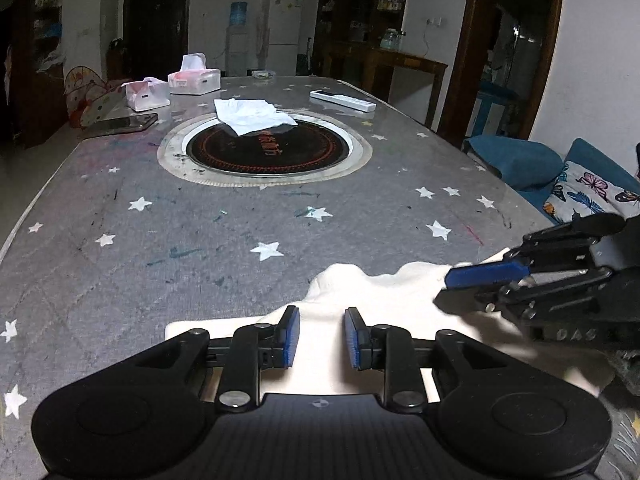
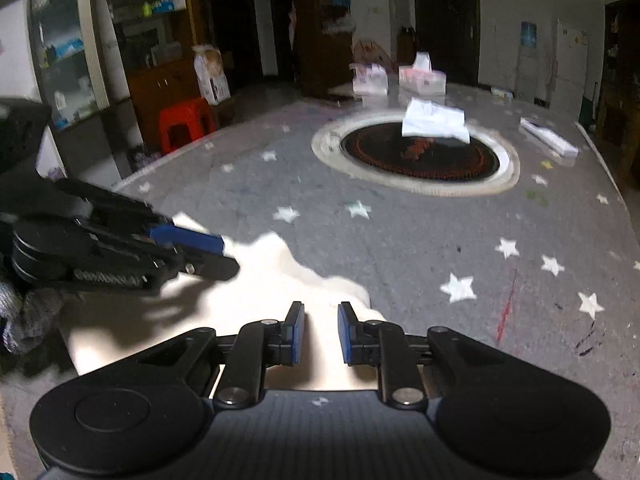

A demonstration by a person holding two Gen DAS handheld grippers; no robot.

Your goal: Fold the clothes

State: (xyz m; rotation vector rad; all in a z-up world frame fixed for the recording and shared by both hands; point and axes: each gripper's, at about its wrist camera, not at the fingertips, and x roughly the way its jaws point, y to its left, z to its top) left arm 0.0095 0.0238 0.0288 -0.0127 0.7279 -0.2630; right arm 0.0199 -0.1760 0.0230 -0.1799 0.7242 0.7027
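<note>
On the near end of a long table (image 1: 160,208) covered in grey cloth printed with white stars lies a cream-white garment (image 1: 360,292), rumpled along its far edge and brightly lit. The left gripper (image 1: 321,336), black with blue pads, hangs over the near part of this garment; its fingers (image 1: 291,336) stand a little apart with pale cloth showing in the gap, and the pads do not press on it as far as the left wrist view shows. The right gripper (image 2: 321,334), of the same make, sits over the garment's right portion, its fingers (image 2: 297,332) set slightly closer together with bright fabric in the narrow gap; whether they pinch the cloth I cannot tell. Each gripper shows in the other's view, coming in from the side with its blue pad just over the cloth's edge.

Farther along the table a round black hotplate with a pale ring (image 1: 264,152) is set into the surface, and a crumpled white cloth (image 1: 252,114) lies across its far rim. Beyond it stand two white and pink tissue boxes (image 1: 195,76), side by side. A dark phone (image 1: 124,124) lies left of the hotplate, a white remote control (image 1: 342,100) to its right. A red plastic stool (image 2: 184,124) stands beside the table
</note>
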